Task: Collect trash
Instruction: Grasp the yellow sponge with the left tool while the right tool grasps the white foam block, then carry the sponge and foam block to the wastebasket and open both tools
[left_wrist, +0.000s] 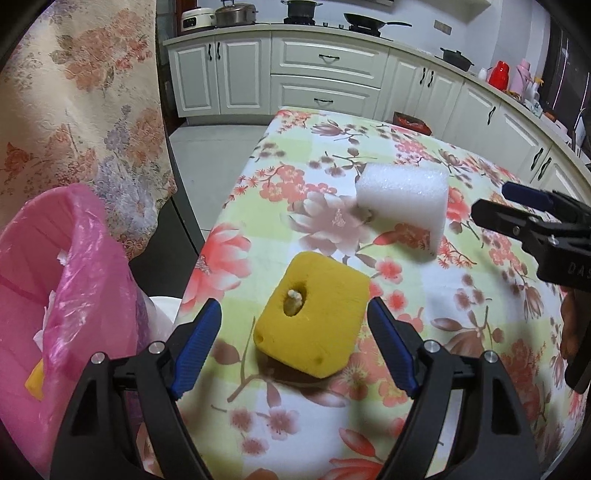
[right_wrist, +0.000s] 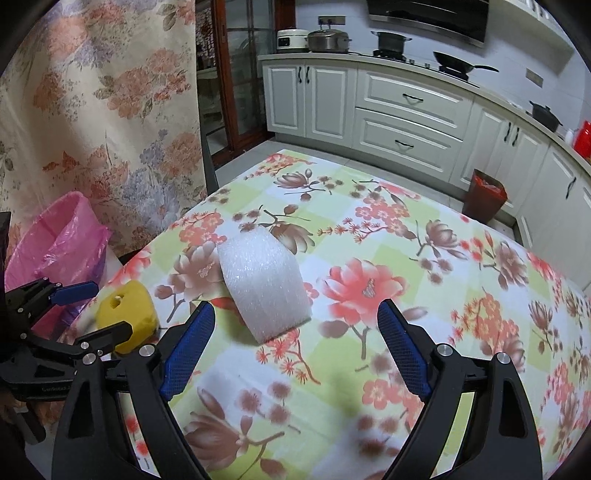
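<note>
**Foam Trash: Handling and Grip Points**

The left gripper (left_wrist: 293, 326) is spread wide, empty, with the yellow sponge (left_wrist: 314, 317) between its fingertips. The right gripper (right_wrist: 295, 326) is likewise spread, empty, with the white foam block (right_wrist: 264, 286) just ahead. Both pieces appear light, soft and compressible; grip across the flat sides.

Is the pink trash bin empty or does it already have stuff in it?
Not empty. Inside the pink trash bin, the left wrist view shows a yellow piece and white scraps.

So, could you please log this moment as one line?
task: collect trash | left tongs: open, around sponge | right tongs: open, near foam | bin: left of table
</note>
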